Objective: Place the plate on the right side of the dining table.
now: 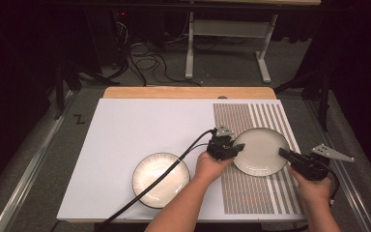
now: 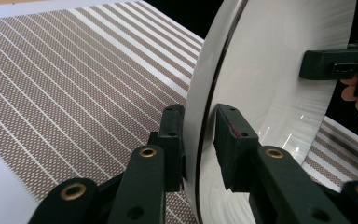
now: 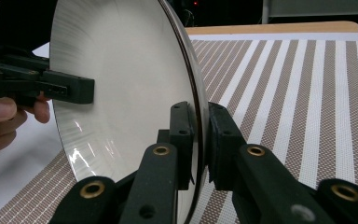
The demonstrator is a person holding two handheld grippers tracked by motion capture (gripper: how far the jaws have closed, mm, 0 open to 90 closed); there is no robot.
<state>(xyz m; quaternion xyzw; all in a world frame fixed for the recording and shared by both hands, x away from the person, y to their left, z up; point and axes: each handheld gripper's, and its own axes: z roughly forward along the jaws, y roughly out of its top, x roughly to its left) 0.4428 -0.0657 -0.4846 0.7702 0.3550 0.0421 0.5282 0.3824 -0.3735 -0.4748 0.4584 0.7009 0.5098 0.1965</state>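
High view shows the white plate (image 1: 261, 150) over the striped mat (image 1: 251, 193) at the counter's (image 1: 125, 130) right, its rim clamped at opposite edges by the left gripper (image 1: 236, 147) and the right gripper (image 1: 284, 153), each gripper's fingers pinched on the rim. It looks carried and not yet set down; placing remains. Both it and the dark-rimmed plate (image 1: 161, 180) nearer the left are empty.
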